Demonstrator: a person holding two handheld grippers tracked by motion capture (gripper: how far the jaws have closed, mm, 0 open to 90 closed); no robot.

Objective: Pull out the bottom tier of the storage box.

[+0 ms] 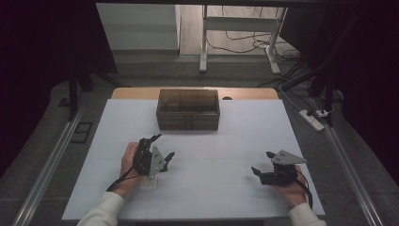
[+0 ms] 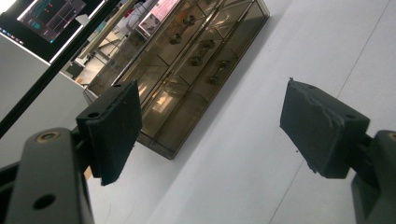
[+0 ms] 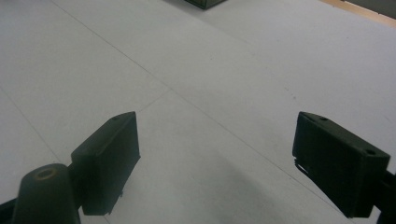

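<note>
Box (image 1: 188, 109): smoked see-through case with a shut lid, set square against the middle of the worktop's far edge; placed within forward reach of both hands, probably so either claw can get at it.
Box contents (image 2: 196, 59): small metal pieces lying in separate compartments, seen through the lid in the left gripper view; too small to identify.
Worktop (image 1: 226, 141): white sheet over a wooden top; wood strip showing along the far edge behind the box.
Left claw (image 1: 159, 147): held above the worktop towards the near left corner, tipped on its side and aimed at the box; jaws spread wide, nothing between them; well apart from the box. Likely readied for an approach to the lid or front.
Left claw pads (image 2: 116, 130): bare, framing the box's near corner.
Right claw (image 1: 263, 163): low over the worktop near the near right corner, pointing left across bare surface; jaws spread wide and empty. Appears parked clear of the left claw's path.
Right claw pads (image 3: 109, 161): bare, white sheet between them.
Stage, by judgement: start of the job, box untouched.
</note>
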